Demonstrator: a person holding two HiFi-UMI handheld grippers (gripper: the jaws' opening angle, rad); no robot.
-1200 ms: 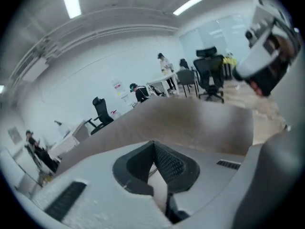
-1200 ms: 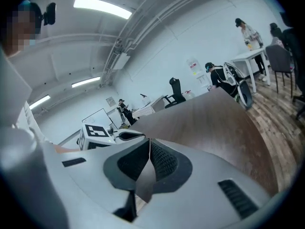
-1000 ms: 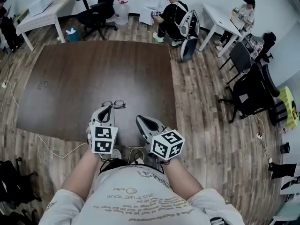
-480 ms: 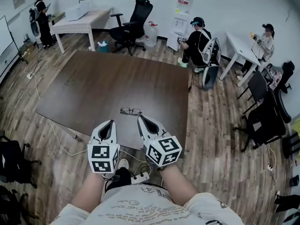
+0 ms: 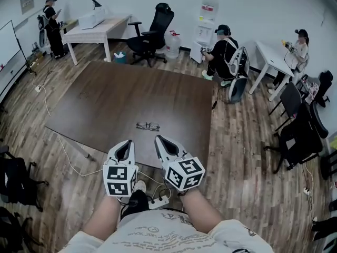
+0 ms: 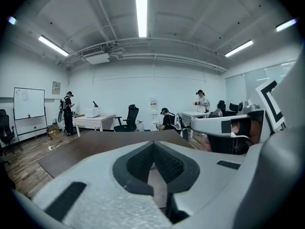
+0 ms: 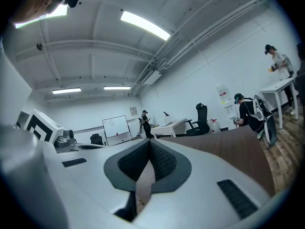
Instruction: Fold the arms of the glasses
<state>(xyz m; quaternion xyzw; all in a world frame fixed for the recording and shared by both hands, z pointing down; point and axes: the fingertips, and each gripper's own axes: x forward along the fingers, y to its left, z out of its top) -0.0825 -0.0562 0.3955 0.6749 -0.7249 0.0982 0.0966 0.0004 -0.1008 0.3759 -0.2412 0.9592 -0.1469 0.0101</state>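
1. Left gripper (image 5: 126, 144): tip sits about at the near edge of the bench (image 5: 105, 99), toward that edge's right half. Its fingers (image 6: 138, 165) are pressed together with nothing between them.
2. Glasses (image 5: 148, 126): lie flat on the bench, a little in from its near edge, lenses side by side. Neither gripper touches them. They are too small to tell whether the arms are folded in or sticking out. So the scene fits both arms out and waiting to be folded, and arms already folded and the glasses let go.
3. Right gripper (image 5: 160, 140): tip just over the bench's near edge, right of the left gripper. Its fingers (image 7: 164, 162) are closed tight and empty.
4. Risk, if the arms are out: the frame looks light and the bench top smooth. A one-sided push on an arm would likely slide or spin the glasses rather than swing the hinge.
5. Risk: the glasses lie close to the bench's near edge, so a drag toward the person could tip them off onto the floor.
6. Risk: the fingers are broad and the arms thin. A pinch could land on a lens, or bend an arm against its hinge.
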